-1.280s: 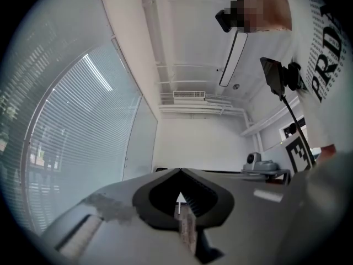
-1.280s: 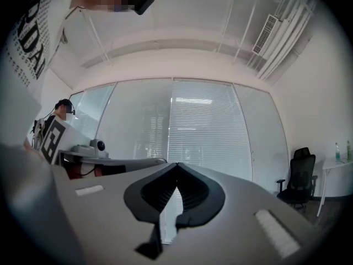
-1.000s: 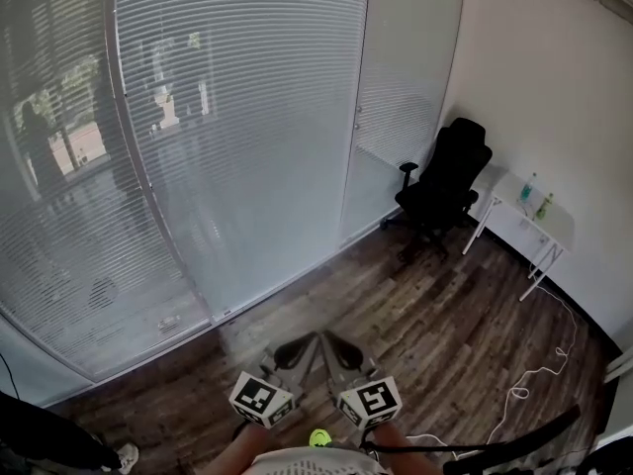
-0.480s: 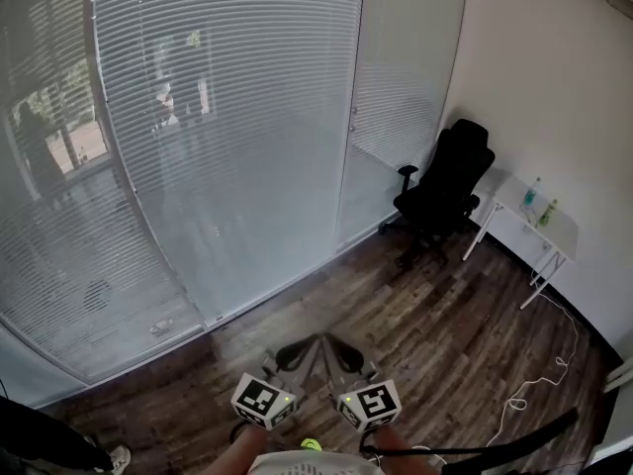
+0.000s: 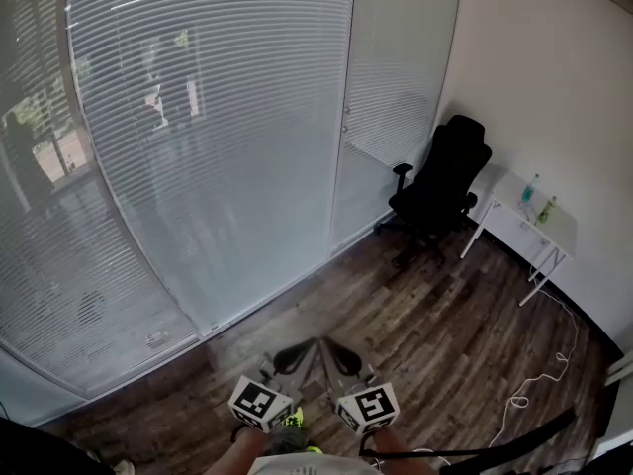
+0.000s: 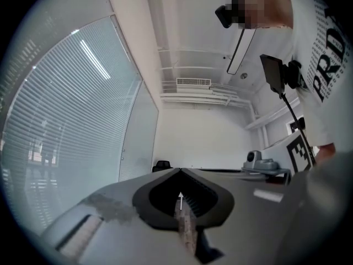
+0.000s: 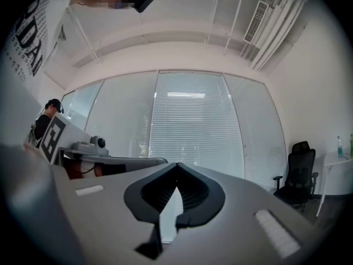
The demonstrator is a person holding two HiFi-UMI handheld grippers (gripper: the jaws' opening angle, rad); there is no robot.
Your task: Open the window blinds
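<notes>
The window blinds (image 5: 213, 137) hang with their slats shut across a wide glass wall ahead of me, some way off; they also show in the right gripper view (image 7: 190, 126) and at the left of the left gripper view (image 6: 66, 131). Both grippers are held low, close to my body, side by side and pointing level at the wall. The left gripper (image 5: 295, 354) (image 6: 179, 170) has its jaw tips meeting with nothing between them. The right gripper (image 5: 342, 356) (image 7: 177, 164) is likewise shut and empty. Neither touches the blinds.
A black office chair (image 5: 440, 181) stands in the right corner beside a small white table (image 5: 539, 228) with bottles (image 5: 530, 188). A white cable (image 5: 534, 379) lies on the wood floor (image 5: 415, 315). A narrower blind-covered panel (image 5: 391, 87) adjoins the wall. A person (image 7: 47, 120) stands far left.
I have walked towards the blinds: the window frame posts have slid left in the head view and the floor strip ahead has shortened. Both grippers stay shut and together.
</notes>
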